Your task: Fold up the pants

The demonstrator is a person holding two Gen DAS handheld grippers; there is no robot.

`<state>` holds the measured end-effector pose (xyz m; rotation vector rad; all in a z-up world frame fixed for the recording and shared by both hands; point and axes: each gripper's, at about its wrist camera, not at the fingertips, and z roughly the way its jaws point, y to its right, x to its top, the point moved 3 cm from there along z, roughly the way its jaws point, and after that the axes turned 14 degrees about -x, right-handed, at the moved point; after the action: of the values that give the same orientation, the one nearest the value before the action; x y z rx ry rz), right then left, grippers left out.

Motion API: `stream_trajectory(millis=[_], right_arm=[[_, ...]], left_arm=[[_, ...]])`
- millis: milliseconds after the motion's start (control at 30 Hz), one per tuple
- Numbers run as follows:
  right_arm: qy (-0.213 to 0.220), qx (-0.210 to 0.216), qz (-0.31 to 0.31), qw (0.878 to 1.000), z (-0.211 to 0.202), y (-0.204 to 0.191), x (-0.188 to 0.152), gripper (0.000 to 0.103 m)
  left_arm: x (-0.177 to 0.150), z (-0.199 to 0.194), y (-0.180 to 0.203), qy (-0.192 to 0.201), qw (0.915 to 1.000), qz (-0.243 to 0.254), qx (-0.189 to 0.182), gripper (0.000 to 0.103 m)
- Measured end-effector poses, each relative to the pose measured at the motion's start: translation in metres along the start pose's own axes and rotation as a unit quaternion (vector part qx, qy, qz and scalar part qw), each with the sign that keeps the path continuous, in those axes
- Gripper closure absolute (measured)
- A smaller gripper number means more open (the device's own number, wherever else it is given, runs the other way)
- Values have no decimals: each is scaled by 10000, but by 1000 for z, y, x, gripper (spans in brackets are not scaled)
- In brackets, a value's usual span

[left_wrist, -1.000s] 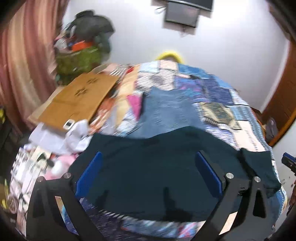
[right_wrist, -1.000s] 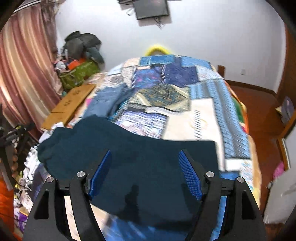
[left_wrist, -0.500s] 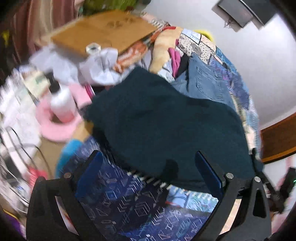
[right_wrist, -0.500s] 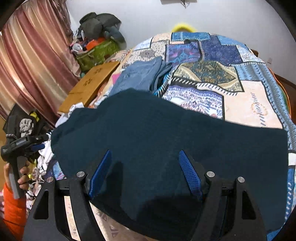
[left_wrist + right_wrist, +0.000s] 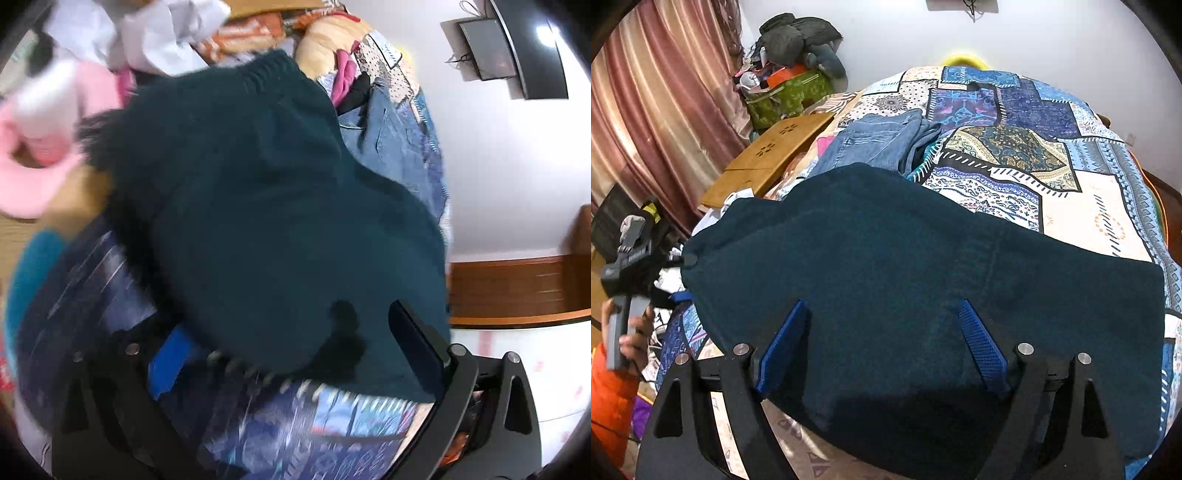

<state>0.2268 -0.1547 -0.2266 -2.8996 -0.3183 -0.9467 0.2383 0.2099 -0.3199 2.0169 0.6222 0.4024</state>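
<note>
Dark teal pants (image 5: 905, 266) lie spread across the near end of a patchwork bedspread (image 5: 1089, 192). My right gripper (image 5: 882, 339) is open, its blue-padded fingers just above the pants' near edge, holding nothing. In the left wrist view the same pants (image 5: 266, 206) fill the middle, with a ribbed cuff at the far end. My left gripper (image 5: 288, 354) is open and tilted, its fingers astride the pants' left edge; the left finger is blurred. The left gripper also shows in the right wrist view (image 5: 670, 295), held in a hand at the bed's left side.
Folded blue jeans (image 5: 875, 140) lie on the bed beyond the pants. A wooden board (image 5: 768, 158), a green bag (image 5: 786, 96) and curtains (image 5: 657, 110) stand left of the bed. A pink item (image 5: 40, 155) and white clutter (image 5: 155, 33) lie beside the pants' left end.
My left gripper has swung down and closer to the pants' left edge, tilting the view. My right gripper has moved slightly nearer over the pants. Both stay open.
</note>
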Motion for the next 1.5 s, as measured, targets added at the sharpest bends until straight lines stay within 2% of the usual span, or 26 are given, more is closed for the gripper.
stream_trajectory(millis=[33,100,167,267,333,400,467,533,600,700,733,800,900,1033,1100,1267,1367,1500], right_arm=[[3,3,-21,10000,0,0,0,17],[2,9,-64,10000,0,-3,-1,15],[-2,-7,-82,10000,0,-3,-1,15],[-59,-61,-115,9999,-3,-3,3,15],[-9,3,-86,10000,-11,0,8,16],[122,32,12,9999,-21,7,13,16],[273,-58,87,9996,-32,18,16,16],[411,-191,191,9988,-43,33,17,16],[472,-335,295,9979,-49,49,15,16],[449,-609,474,9960,-52,77,7,16],[417,-688,527,9954,-52,85,4,16],[305,-890,634,9935,-49,102,-4,16],[155,-993,737,9922,-44,120,-18,16],[0,-1038,766,9916,-36,135,-35,16],[-119,-865,851,9925,-28,139,-42,16],[-463,-239,1381,9890,-11,150,-55,17],[-531,-1,1595,9858,-8,153,-59,17],[-479,-11,1595,9860,-12,151,-61,17]], left_arm=[[7,2,-3,5,10000,-85,-37,10],[20,8,-12,-5,9995,-308,46,41],[28,10,-18,-2,9992,-368,169,63],[34,9,-15,192,9989,-301,303,74],[33,4,2,406,9963,203,734,78],[32,-4,30,698,9843,930,1331,80],[32,-13,53,959,9712,1411,1664,81],[34,-29,82,1319,9537,1854,1969,81],[36,-46,113,1761,9285,2256,2366,81],[35,-66,149,2249,8972,2660,2715,82],[34,-70,164,2360,8908,2787,2705,82],[28,-73,188,2488,8834,2996,2606,82],[14,-63,230,2489,8728,3438,2410,83],[-12,-21,295,2319,8584,4094,2043,83],[-25,-4,322,2191,8577,4300,1772,83],[-56,58,383,1558,8675,4617,997,84],[-78,99,412,1225,8634,4838,740,84],[-107,154,434,824,8595,5009,589,84]])
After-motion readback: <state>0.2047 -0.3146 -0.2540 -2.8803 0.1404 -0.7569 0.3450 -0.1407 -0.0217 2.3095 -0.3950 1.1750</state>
